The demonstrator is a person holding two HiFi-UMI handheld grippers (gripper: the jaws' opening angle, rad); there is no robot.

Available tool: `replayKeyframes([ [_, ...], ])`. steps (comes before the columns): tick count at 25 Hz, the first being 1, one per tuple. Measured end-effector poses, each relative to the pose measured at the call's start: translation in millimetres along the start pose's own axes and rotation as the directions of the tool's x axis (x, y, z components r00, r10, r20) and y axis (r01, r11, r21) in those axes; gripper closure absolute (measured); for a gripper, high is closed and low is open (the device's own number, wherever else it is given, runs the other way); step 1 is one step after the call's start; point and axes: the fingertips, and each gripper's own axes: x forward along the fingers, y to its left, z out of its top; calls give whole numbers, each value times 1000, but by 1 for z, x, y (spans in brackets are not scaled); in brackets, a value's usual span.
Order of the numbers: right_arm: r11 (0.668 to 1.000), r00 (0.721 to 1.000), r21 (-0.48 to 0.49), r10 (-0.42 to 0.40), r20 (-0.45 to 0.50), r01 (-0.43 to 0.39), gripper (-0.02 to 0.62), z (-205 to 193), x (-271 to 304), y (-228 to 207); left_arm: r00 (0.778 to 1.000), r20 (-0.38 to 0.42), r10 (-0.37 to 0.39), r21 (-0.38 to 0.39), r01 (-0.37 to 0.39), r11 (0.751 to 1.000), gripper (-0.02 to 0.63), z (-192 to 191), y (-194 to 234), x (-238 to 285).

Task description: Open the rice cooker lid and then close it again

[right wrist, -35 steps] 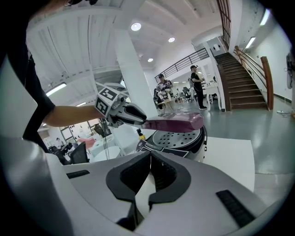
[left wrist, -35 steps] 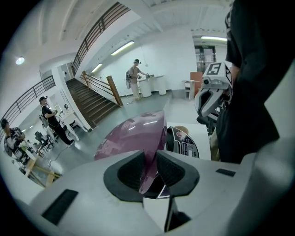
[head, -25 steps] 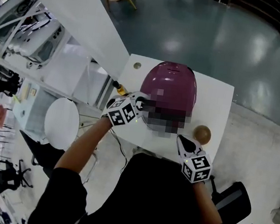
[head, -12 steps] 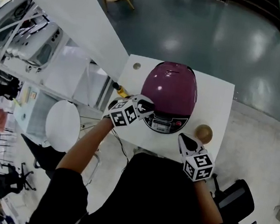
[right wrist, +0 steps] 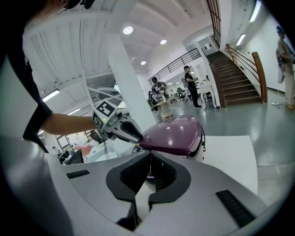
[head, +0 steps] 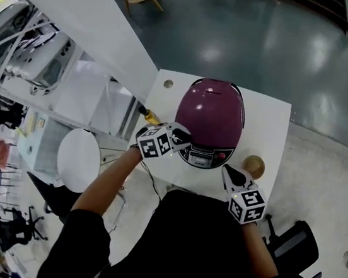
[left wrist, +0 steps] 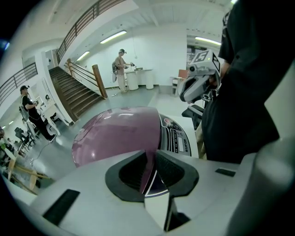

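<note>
A brown round object (head: 253, 166) sits on the white table (head: 272, 119) (a white stool (head: 78, 159) stands beside it).

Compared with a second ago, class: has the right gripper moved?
No. The right gripper keeps its place beside the brown round object.

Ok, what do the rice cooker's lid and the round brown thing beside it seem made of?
Rice cooker lid: likely glossy maroon plastic, showing bright highlights. Round brown object: possibly wood, judging by its tan colour; too small to confirm.
</note>
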Motion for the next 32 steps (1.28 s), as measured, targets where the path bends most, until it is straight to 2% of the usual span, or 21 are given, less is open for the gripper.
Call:
replayKeyframes([
  [8, 1000, 1000, 12, 1, -10, 0, 595, 4, 5, -2, 998, -51, -45, 46, 47, 998, 548, -5, -3, 8],
  [13, 1000, 1000, 16, 3, -24, -3, 595, -3, 5, -7, 998, -25, -54, -16, 54, 998, 563, -6, 0, 12],
  [20, 1000, 1000, 12, 4, -31, -4, 595, -5, 5, -7, 998, -17, -59, -65, 58, 996, 581, -5, 1, 11],
  [27, 1000, 999, 16, 1, -33, 0, 595, -7, 5, -10, 997, -71, -40, -60, 36, 998, 591, -5, 2, 16],
  [32, 1000, 999, 16, 8, -38, -7, 595, -7, 4, -12, 996, -81, -32, -87, 25, 996, 594, -5, 3, 18],
])
